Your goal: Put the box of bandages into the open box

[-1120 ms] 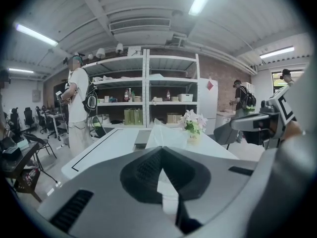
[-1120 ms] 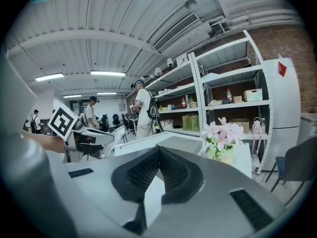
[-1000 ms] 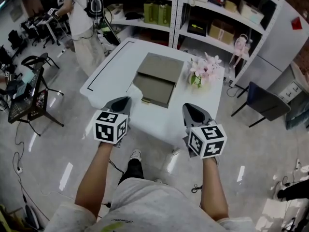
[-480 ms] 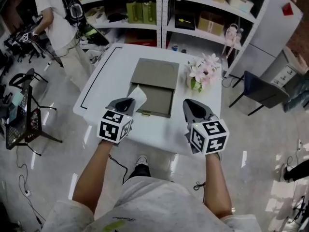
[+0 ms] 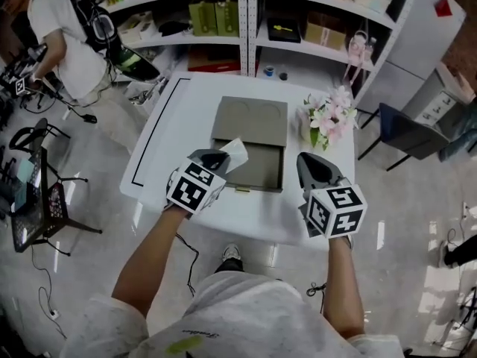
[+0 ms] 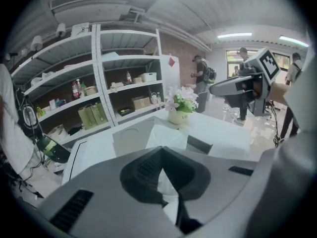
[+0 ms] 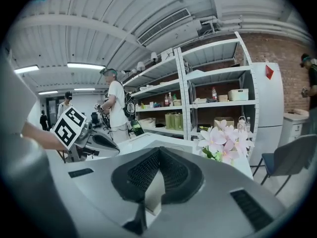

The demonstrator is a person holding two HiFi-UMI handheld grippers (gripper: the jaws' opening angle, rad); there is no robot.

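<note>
Left gripper (image 5: 215, 159) clamped on box of bandages (image 5: 235, 152), seemingly over the open box's (image 5: 257, 168) 9 o'clock edge. Right gripper (image 5: 311, 168) jaws together, empty, at its 3 o'clock.

No text, number or brand name is legible in any view. The marker cube (image 5: 195, 187) on the left claw (image 5: 218, 157) and the marker cube (image 5: 337, 211) on the right claw (image 5: 311, 164) carry black-and-white square code patterns only, no characters. The red sign (image 5: 444, 7) on the white cabinet (image 5: 426, 45) shows no readable characters. Faint print on the flower vase (image 6: 178, 117) is too small to read.
</note>
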